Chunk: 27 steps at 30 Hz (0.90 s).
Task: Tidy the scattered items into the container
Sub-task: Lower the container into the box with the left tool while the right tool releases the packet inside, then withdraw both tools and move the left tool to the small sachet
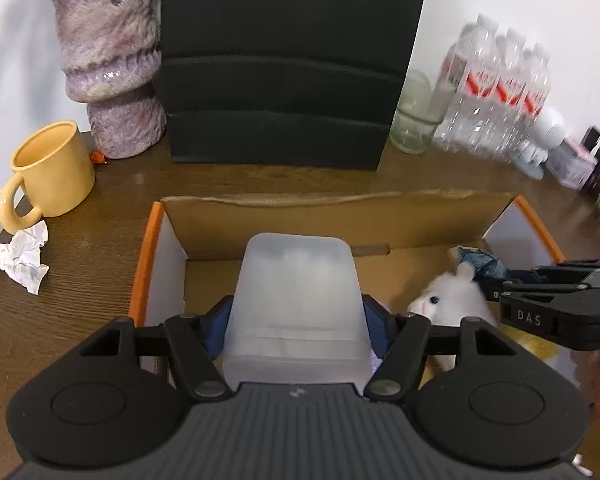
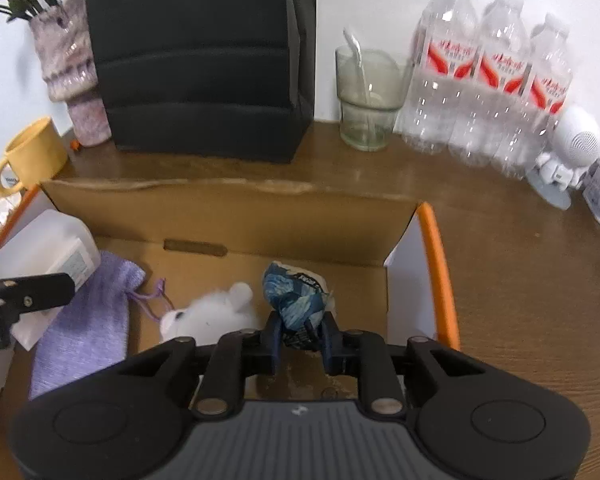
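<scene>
Grippers (image 1: 296, 332) seemingly tilted above box (image 1: 284, 216)

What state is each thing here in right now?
Left gripper: shut on the translucent box, above the cardboard box.
Right gripper: fingers around the blue bundle.
Plush toy: lying inside.
Purple pouch: lying inside.
Yellow mug: upright, outside.
Crumpled paper: outside.

"DAS" — right tool (image 1: 496, 280)
</scene>
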### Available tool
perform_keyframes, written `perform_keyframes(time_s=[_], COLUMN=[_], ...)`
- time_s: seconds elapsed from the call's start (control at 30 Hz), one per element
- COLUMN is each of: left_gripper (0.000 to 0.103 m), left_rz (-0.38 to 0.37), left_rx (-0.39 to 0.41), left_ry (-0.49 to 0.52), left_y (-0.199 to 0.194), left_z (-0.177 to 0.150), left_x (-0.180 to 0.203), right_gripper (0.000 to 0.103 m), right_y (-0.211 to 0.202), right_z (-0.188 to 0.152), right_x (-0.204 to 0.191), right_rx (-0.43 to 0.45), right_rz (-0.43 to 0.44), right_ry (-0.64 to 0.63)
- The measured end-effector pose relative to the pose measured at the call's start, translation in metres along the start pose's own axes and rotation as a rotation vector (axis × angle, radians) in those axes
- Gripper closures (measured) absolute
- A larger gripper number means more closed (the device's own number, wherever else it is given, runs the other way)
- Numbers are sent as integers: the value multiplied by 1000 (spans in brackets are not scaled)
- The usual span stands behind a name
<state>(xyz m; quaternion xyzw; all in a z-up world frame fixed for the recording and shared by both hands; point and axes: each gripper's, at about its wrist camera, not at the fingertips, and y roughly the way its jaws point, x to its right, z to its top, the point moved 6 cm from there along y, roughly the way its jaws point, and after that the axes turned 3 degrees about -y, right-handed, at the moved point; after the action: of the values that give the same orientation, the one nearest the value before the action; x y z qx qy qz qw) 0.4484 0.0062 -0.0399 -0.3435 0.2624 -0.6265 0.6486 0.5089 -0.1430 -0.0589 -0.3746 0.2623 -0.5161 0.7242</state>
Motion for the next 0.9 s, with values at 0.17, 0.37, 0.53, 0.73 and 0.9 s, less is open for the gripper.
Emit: perform_keyframes(time_s=[0.17, 0.37, 0.53, 0.73, 0.9], left_gripper=[34, 18, 3, 0, 0], left_rz=[46, 40, 32, 38, 9], left_rx=[-12, 48, 93, 125, 170], left_ry=[41, 90, 89, 85, 80], left_y=[6, -12, -33, -61, -93], left_z=[-3, 2, 5, -4, -19], left_x=[1, 2, -1, -6, -12], right_gripper=[60, 25, 13, 7, 4], right_y=[2, -11, -36, -76, -122], right_z=[-1, -3, 0, -4, -24], right_x=[-2, -12, -15, -12, -11], right_rx=[-13, -13, 42, 115, 192], right_rz=[-10, 9, -19, -10, 0], right_ry=[-16, -60, -83, -77, -79])
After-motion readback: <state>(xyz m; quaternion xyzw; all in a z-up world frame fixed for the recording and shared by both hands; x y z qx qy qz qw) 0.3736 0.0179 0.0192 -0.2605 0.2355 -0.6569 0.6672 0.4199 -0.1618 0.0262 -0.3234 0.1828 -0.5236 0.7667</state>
